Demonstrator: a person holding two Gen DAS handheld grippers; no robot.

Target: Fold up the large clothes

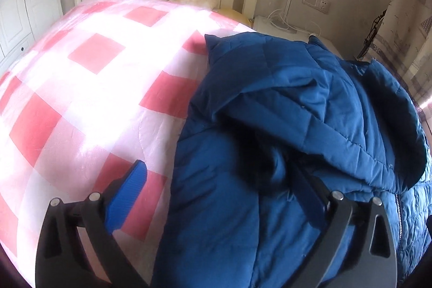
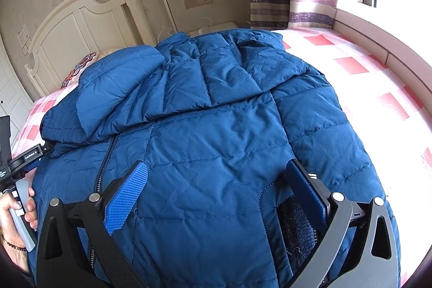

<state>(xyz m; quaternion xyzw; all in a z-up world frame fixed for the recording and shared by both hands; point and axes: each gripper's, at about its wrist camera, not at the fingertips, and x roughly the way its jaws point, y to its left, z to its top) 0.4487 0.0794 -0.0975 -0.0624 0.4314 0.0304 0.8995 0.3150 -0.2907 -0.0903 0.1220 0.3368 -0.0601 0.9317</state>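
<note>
Quilted blue puffer jacket point(image 2: 216, 126) lies spread on the pink-and-white checked bedspread point(image 1: 89, 66), a sleeve folded across its top. Left gripper point(image 1: 221, 196) has its jaws wide apart over the jacket's edge, gripping nothing. Right gripper point(image 2: 218, 193) likewise stands spread above the jacket's front.

- My left wrist view looks down close over the jacket point(image 1: 270, 139) edge, bedspread point(image 1: 81, 72) at frame left.
- My right wrist view sits close above it, window upper right.
- Both share headboard point(image 2: 81, 29).
</note>
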